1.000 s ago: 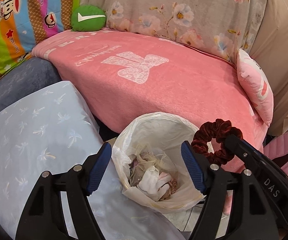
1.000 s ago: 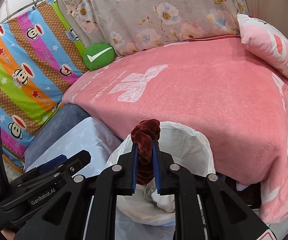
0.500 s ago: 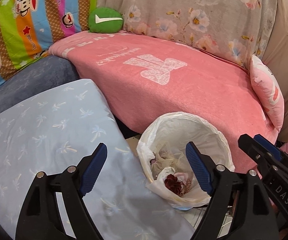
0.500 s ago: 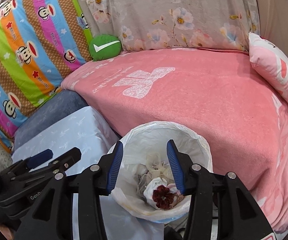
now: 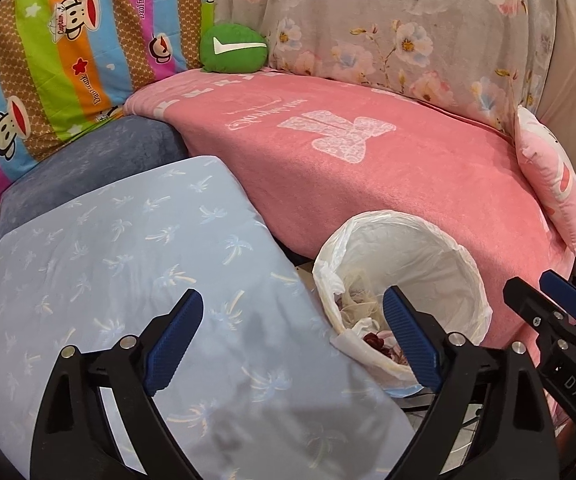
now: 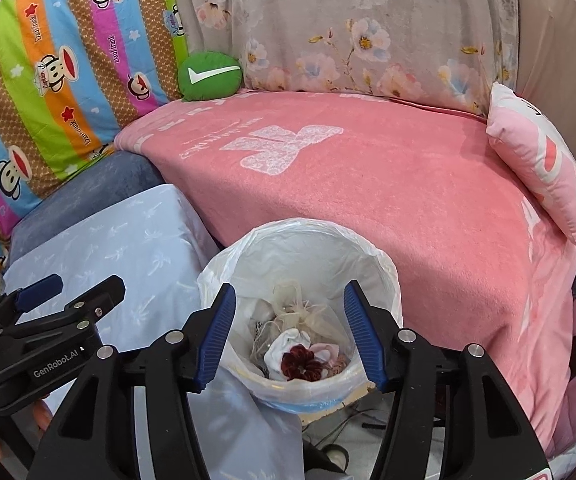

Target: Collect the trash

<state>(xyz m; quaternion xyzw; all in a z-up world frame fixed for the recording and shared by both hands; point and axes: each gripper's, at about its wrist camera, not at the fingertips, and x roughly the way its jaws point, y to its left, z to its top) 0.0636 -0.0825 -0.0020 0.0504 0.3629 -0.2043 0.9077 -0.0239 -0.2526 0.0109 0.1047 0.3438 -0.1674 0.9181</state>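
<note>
Two claws, both spread wide and carrying nothing. Nearest the lens, the right claw (image 6: 288, 336) hangs directly above the trash bin (image 6: 388, 280), its blue pads framing the opening, which reads like a release position: mouth lined up over the target so anything let go drops straight in. And down in the bin, there it is, the dark red scrunchie (image 6: 302, 364), lying on top of a white crumpled wad and a sheer pouch, well below the rim. That piece of trash looks collected.

Left of the bin, the left claw (image 5: 292, 344) hovers over the pale blue palm-print cushion (image 5: 108, 260), jaws apart and empty too, parked off to the side, probably to keep out of the drop path. From its own view the bin sits just beside its right pad, the white liner (image 5: 368, 228) folded out over the rim so the bag stays open.

Beyond the bin, touching its far side, the pink blanket (image 6: 368, 184) drapes over the sofa seat; I can't spot any loose litter on it from here. Right of the bin and farther back, a pink pillow (image 6: 536, 160) leans at the blanket's edge. Far behind the bin, a green round cushion (image 6: 210, 76) is tucked against the monkey-print cover (image 6: 48, 60) and the floral throw (image 6: 368, 28). My guess: next comes a scan for more trash.
</note>
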